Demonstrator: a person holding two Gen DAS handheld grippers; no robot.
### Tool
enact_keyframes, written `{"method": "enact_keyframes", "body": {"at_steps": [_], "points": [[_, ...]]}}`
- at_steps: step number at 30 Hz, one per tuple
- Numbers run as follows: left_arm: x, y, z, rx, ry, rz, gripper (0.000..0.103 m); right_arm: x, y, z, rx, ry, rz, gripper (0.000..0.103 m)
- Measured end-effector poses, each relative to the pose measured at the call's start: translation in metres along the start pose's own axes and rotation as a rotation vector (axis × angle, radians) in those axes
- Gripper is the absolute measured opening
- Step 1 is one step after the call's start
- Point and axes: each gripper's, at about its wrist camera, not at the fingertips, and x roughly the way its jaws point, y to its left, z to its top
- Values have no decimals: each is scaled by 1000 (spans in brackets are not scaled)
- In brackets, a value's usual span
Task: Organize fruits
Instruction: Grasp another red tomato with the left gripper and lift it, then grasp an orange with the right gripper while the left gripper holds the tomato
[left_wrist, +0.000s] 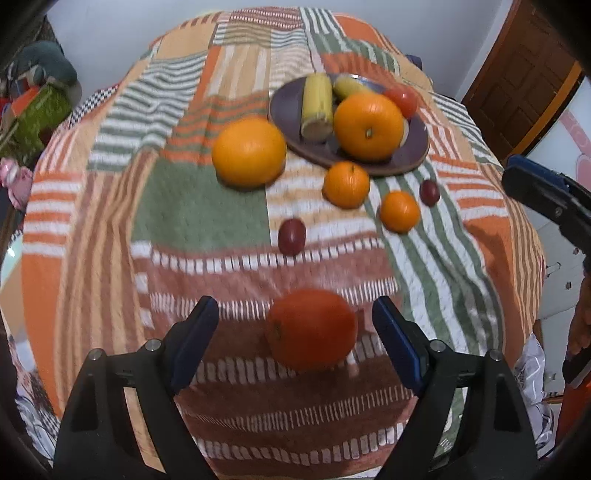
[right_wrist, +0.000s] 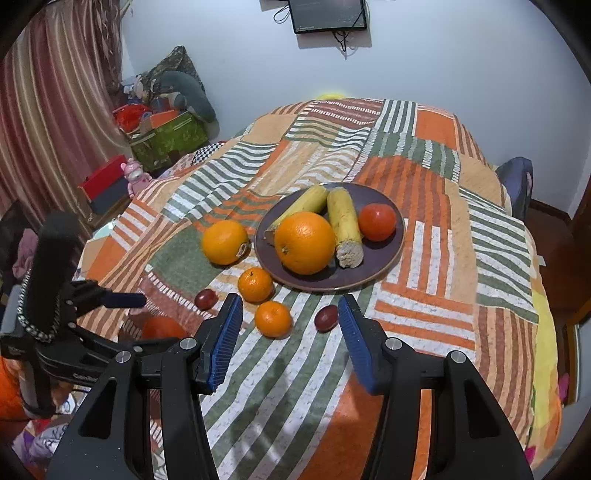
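My left gripper (left_wrist: 295, 332) has jaws apart around the round red-orange tomato (left_wrist: 312, 328) at six o'clock on the striped patchwork cloth (left_wrist: 199, 206); an off-centre squeeze could roll it away. Right gripper (right_wrist: 290, 332) jaws apart, empty.

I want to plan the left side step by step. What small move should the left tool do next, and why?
Probably ease the left tool forward and down so its open fingers straddle the red-orange fruit, then close. That fruit lies on the patterned cloth between the fingers, untouched, and outside the plate, which already holds an orange, corn and a tomato.
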Motion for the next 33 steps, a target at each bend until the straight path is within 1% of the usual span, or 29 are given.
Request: {"method": "enact_keyframes", "body": {"at_steps": [3,5,7,8,10,15,18,24,27,33], "points": [[2,0,-9,-7,-4,4,85,2,1,-4,-3,10,3,50],[4,0,-15,-9,-4,0,78,3,1,-6,-1,15,5,50],[6,-1,-20,-4,6,-12,62,5,3,-7,1,20,8,50],[7,-1,-22,-2,6,-19,60,6,3,-7,1,22,8,50],[7,-2,-25,-4,-6,-38,51,8,5,-6,0,27,9,50],[1,3,-27,-29,-28,-50,50,15,15,-2,-19,36,22,50],[-8,14,-25,-41,-52,-35,50,22,24,3,-43,45,31,50],[-34,51,-14,-108,-147,-11,50,41,45,15,-83,60,58,50],[-41,69,-8,-128,-184,-3,50,54,56,22,-105,72,68,50],[-44,96,5,-151,-221,-1,50,90,79,36,-142,108,70,50]]}}
